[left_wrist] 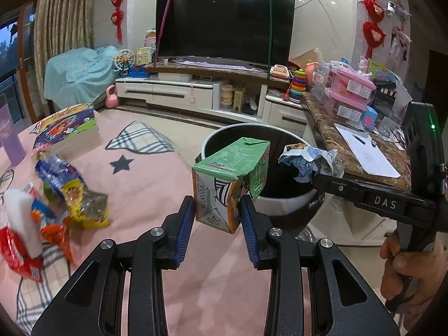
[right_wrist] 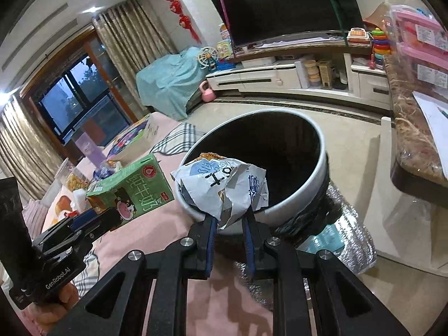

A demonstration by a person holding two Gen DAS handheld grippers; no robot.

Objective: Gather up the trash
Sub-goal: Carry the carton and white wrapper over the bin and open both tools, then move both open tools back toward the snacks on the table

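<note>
My left gripper (left_wrist: 217,205) is shut on a green milk carton (left_wrist: 232,179), held tilted at the near rim of the round grey trash bin (left_wrist: 285,207). The right gripper (right_wrist: 230,218) is shut on a crumpled white and blue wrapper (right_wrist: 224,184), which hangs over the bin's near rim (right_wrist: 313,193). In the left wrist view the same wrapper (left_wrist: 308,162) sits at the tip of the right gripper, which reaches in from the right. The carton (right_wrist: 131,193) shows at the left of the right wrist view. Loose snack wrappers (left_wrist: 70,193) lie on the pink cloth (left_wrist: 156,184).
A colourful box (left_wrist: 67,128) and a purple cup (left_wrist: 11,142) stand at the far left of the cloth. A marble-topped table (left_wrist: 350,145) with papers and pink boxes is right of the bin. Beyond it are a TV (left_wrist: 224,22) and a white cabinet.
</note>
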